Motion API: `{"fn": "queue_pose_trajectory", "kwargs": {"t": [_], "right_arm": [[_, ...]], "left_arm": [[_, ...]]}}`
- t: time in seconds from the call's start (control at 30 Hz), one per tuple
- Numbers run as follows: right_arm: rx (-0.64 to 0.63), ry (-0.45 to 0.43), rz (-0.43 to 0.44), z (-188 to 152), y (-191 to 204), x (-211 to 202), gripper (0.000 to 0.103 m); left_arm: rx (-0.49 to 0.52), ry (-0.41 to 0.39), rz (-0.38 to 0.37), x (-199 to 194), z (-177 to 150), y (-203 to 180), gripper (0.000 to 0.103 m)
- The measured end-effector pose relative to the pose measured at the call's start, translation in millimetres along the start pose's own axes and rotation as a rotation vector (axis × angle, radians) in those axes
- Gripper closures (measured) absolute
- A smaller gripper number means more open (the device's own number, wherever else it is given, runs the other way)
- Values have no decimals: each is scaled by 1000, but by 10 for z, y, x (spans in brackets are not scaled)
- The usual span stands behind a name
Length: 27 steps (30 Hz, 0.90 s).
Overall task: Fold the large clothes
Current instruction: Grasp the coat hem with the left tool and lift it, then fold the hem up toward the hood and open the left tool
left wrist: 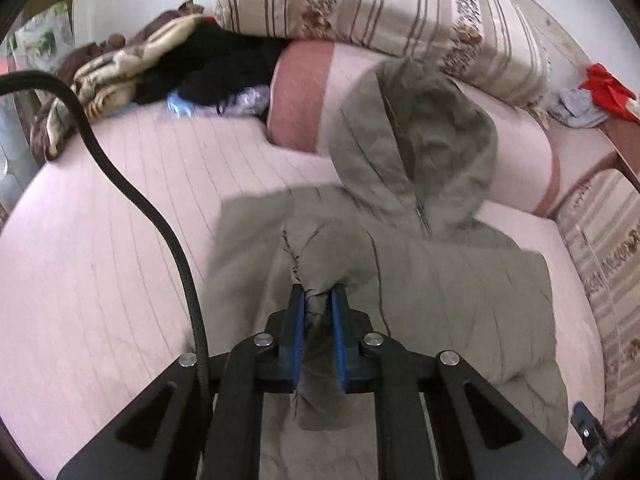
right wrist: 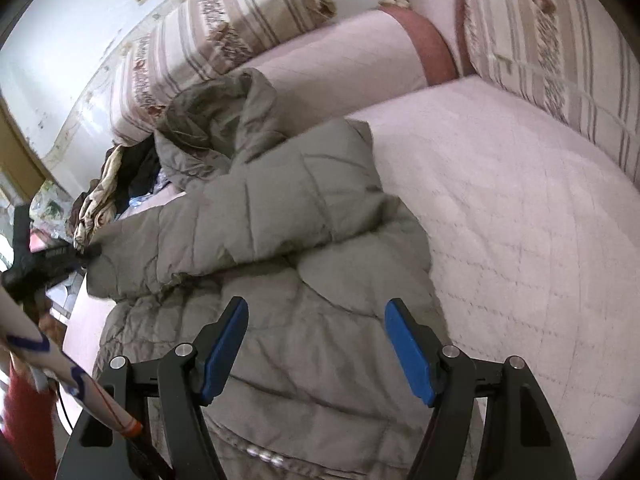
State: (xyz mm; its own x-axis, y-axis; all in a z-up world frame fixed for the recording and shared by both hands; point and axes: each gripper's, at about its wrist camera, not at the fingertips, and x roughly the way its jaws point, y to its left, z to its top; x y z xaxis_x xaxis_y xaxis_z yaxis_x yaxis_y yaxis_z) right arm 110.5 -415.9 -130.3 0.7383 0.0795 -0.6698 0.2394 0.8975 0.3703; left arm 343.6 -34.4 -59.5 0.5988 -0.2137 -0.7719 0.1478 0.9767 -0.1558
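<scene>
1. The grey-green padded jacket [left wrist: 436, 280] lies on the pink quilted bed cover [left wrist: 120, 240], directly ahead of and beneath both grippers. In the left wrist view its long axis runs away from the gripper: hem nearest, hood [left wrist: 424, 128] farthest, resting up against the pink bolster [left wrist: 304, 92].

2. One sleeve [right wrist: 208, 228] is folded across the jacket body. In the right wrist view it stretches from the shoulder ahead of the gripper out to the left, cuff end leftmost.

3. The left gripper [left wrist: 319, 300] points forward and down at the jacket. Its blue pads [left wrist: 298, 340] are pressed in on a bunched bit of grey sleeve fabric, which bulges out past the fingertips and hangs down between the fingers.

4. The right gripper [right wrist: 316, 308] is held above the lower body of the jacket, tilted down toward it. Its fingers [right wrist: 412, 352] are spread wide with nothing between them; whether they touch the fabric cannot be told.

5. Only the left wrist view shows the zip running up to the hood, the dark heap of clothes [left wrist: 208, 68] beyond the gripper to the left, and a black cable [left wrist: 132, 184] curving past on its left.

6. Only the right wrist view shows the sleeve at full length, a row of snap studs [right wrist: 266, 455] near the hem just below the gripper, and the other gripper's black body [right wrist: 40, 264] at the cuff, far left.
</scene>
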Motion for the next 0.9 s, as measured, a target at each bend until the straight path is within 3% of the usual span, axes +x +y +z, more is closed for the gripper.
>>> {"fn": "queue_pose_trajectory", "kwargs": {"t": [0.17,0.27,0.43,0.6,0.7,0.9], "right_arm": [[-75,0,-22,306,309,180,27],[-86,34,-40,535,476,537,27],[-144,112,-129,741,739,1237,27],[-158,161,-196,757,784,1616,23],[-151,152,-183,769,774,1519,23],[-144,137,-101,586,764,967,23]], "left_arm": [[58,-18,127,252,234,-49,101],[65,25,178,516,242,-26,101],[43,75,217,850,148,98,101],[50,97,232,1001,74,211,97],[31,83,206,869,36,290,94],[42,-8,165,195,-236,479,68]]}}
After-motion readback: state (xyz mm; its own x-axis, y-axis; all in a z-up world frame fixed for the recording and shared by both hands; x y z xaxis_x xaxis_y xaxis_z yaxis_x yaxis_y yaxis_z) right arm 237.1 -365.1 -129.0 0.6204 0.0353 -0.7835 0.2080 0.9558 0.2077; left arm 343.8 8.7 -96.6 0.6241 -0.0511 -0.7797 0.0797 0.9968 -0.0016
